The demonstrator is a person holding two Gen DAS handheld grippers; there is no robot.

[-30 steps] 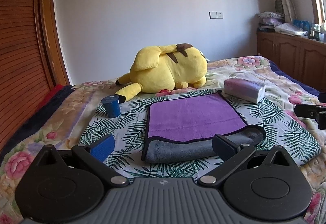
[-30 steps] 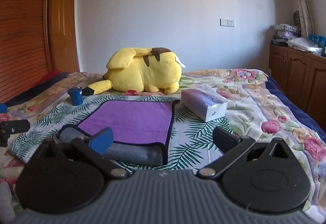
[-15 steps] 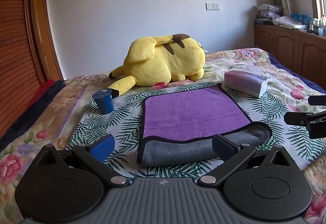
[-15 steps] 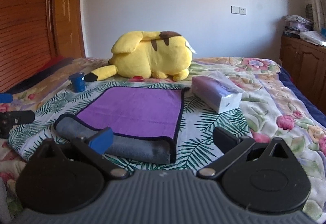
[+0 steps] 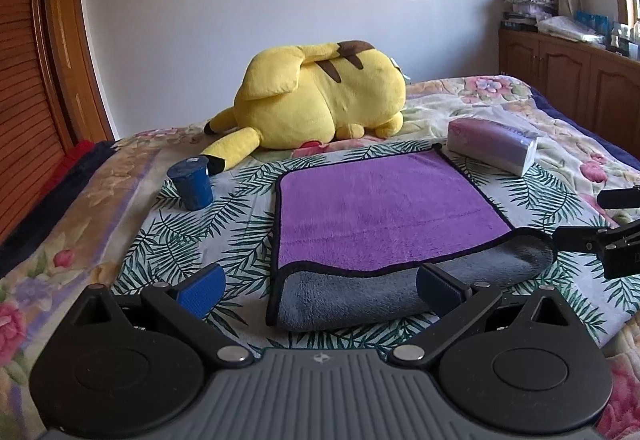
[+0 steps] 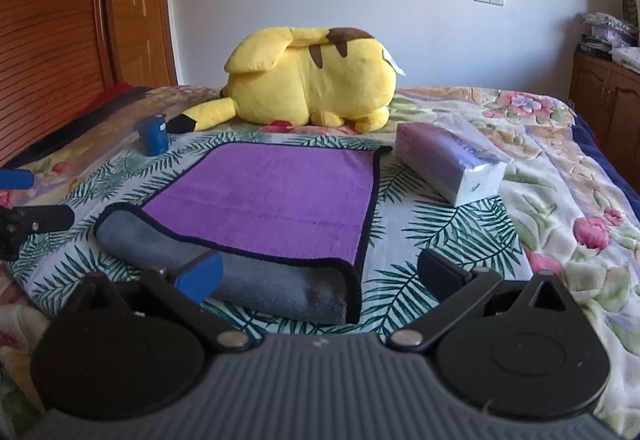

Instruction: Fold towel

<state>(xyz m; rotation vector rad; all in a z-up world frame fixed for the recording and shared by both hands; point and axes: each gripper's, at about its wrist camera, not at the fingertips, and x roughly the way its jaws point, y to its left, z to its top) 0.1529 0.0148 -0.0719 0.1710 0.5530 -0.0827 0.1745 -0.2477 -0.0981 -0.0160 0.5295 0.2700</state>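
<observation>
towel (image 5: pixel 384 208) fills the centre of the left wrist view, purple face up on the palm-leaf cloth (image 5: pixel 168 248) that covers the bed (image 5: pixel 52 240), its near edge folded back into a grey roll at lower centre. the left gripper (image 5: pixel 320 288) stands wide apart at the bottom of the frame, nothing between its fingers; the blue pad sits at lower left over the leaf cloth and the dark pad at lower right in front of the grey roll. whether that pad touches the roll cannot be told. a blue cup (image 5: pixel 191 182) stands at left of centre, a yellow plush toy (image 5: pixel 316 100) lies above the towel, and a tissue pack (image 5: pixel 492 146) rests at upper right of it. the right gripper (image 5: pixel 600 224) enters at the right edge, near the roll's right end.

in the right wrist view the towel (image 6: pixel 272 196) lies at centre, grey roll running from left to lower centre. the right gripper (image 6: pixel 320 276) is also spread wide and holds nothing; its blue pad overlaps the roll, its dark pad is over the leaf cloth at lower right. the left gripper (image 6: pixel 28 200) shows at the left edge. the cup (image 6: pixel 154 134), plush toy (image 6: pixel 308 88) and tissue pack (image 6: pixel 452 166) sit across the upper half.
</observation>
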